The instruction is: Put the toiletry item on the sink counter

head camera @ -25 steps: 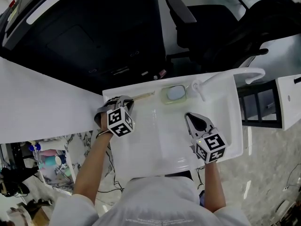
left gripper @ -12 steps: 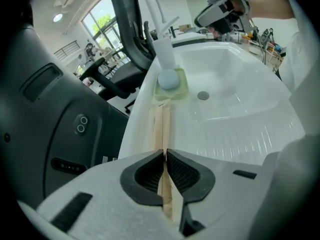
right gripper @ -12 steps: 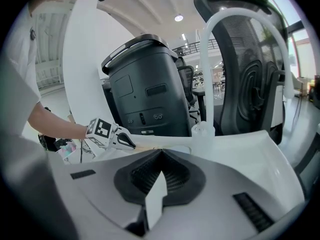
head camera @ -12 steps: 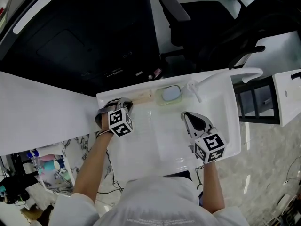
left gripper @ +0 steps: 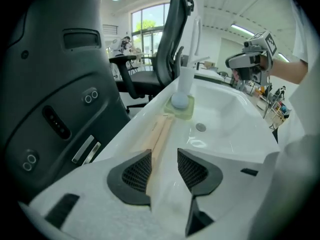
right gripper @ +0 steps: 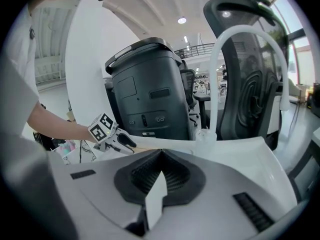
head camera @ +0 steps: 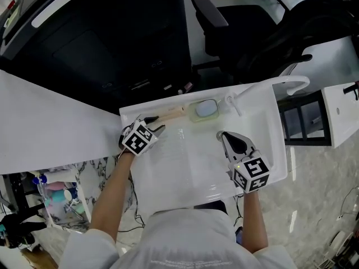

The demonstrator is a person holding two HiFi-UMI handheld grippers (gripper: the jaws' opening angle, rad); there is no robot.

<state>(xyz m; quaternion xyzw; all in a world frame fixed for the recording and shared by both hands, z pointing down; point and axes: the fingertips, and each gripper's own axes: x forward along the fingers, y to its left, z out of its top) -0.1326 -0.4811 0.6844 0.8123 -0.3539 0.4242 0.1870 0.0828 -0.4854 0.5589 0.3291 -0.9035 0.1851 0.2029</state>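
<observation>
— Opening wide at this very second, the jaws of the left gripper (left gripper: 162, 160), after clamping tight a moment ago. Letting go of the slim pale wooden toiletry stick (left gripper: 158, 132): lying between the mesh pads, hugging the left one, squeezed by neither.

— So set down flat on the white back ledge of the sink counter (left gripper: 127, 136), pointing end-on at the pale green soap dish with its bluish bar (left gripper: 181, 105). Looks like job done, bar backing out without nudging it into the white basin (left gripper: 225, 109).

— Worth trusting the left gripper view for that gap at the pads. From the head view, mostly hidden under the marker cube, with only the stick's far end poking out.

— Getting the whole layout from up there instead: right gripper (head camera: 225, 137) well apart, out over the basin.

— Closed tight on nothing, going by the right gripper view. Also catching the white arched tap (right gripper: 214, 84) rising just ahead.
</observation>
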